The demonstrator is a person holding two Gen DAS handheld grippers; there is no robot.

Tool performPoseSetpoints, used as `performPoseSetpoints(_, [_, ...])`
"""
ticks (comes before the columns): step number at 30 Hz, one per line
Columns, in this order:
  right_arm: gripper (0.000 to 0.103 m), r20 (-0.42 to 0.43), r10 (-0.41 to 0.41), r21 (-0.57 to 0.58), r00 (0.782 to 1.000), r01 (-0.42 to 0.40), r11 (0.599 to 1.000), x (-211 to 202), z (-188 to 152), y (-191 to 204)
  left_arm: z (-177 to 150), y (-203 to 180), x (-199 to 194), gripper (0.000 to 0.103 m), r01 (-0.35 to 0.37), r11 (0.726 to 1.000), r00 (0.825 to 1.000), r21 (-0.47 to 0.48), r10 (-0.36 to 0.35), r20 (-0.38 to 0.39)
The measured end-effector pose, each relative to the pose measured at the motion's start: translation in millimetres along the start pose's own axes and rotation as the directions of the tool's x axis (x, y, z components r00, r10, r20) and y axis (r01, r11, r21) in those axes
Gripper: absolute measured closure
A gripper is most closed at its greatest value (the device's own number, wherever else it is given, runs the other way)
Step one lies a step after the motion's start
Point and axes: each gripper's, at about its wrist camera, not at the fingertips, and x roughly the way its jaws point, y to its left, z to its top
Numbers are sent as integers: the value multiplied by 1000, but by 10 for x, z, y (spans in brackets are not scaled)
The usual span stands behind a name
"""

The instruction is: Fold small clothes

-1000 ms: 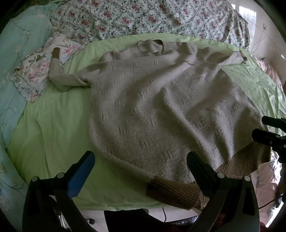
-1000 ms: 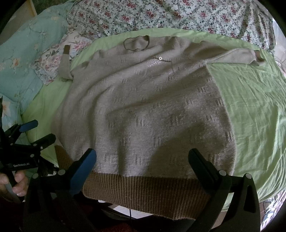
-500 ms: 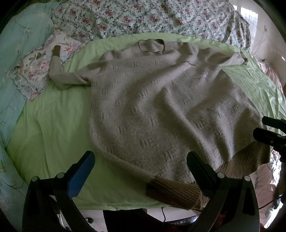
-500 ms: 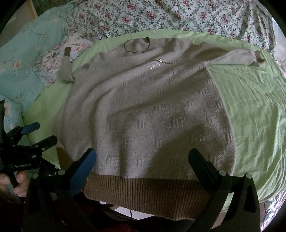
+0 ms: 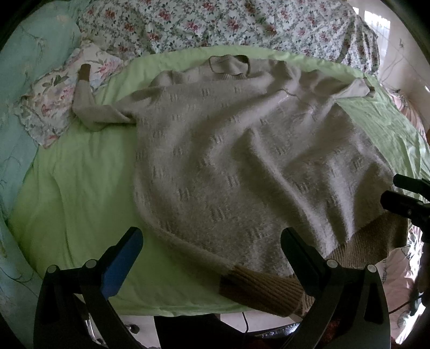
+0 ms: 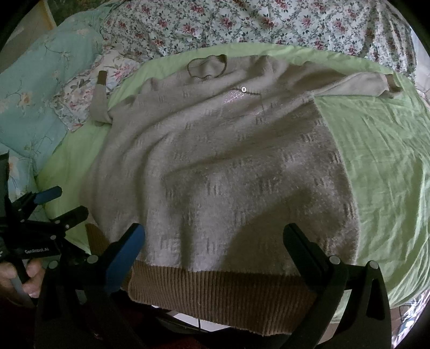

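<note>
A beige knit sweater (image 5: 242, 161) with a brown ribbed hem (image 6: 223, 298) lies spread flat on a green sheet (image 5: 75, 193), collar (image 6: 207, 65) at the far side. It also shows in the right wrist view (image 6: 228, 174). One sleeve (image 5: 88, 107) reaches left onto a floral pillow; the other sleeve (image 6: 357, 86) stretches right. My left gripper (image 5: 212, 241) is open and empty above the hem's left corner. My right gripper (image 6: 215, 241) is open and empty above the hem's middle. Each gripper shows at the edge of the other's view.
A floral quilt (image 5: 242, 24) is bunched along the far side of the bed. A teal pillow (image 6: 35, 88) and a small floral pillow (image 5: 53, 102) lie at the left. The bed's near edge (image 5: 188, 306) runs under the hem, with floor below.
Both grippers have shifted slightly; the sweater sits a little lower and nearer in both views. The jaws stay open and the sweater has not moved on the bed.
</note>
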Motion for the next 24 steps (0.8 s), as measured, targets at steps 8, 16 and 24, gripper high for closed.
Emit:
performPoseSetpoints(8, [1, 104, 62, -5, 993, -62, 998, 28, 36, 5, 75, 62, 64, 1, 6, 1000, 1000, -9, -6, 23])
performPoseSetpoints(16, [1, 74, 97, 4, 993, -98, 995, 102, 196, -49, 287, 188, 231, 1, -5, 1000, 1000, -26, 5, 27])
performPoseSetpoints(24, [1, 80, 109, -28, 991, -107, 994, 255, 662, -164, 622, 350, 482, 1, -22, 1000, 999, -9, 23, 47])
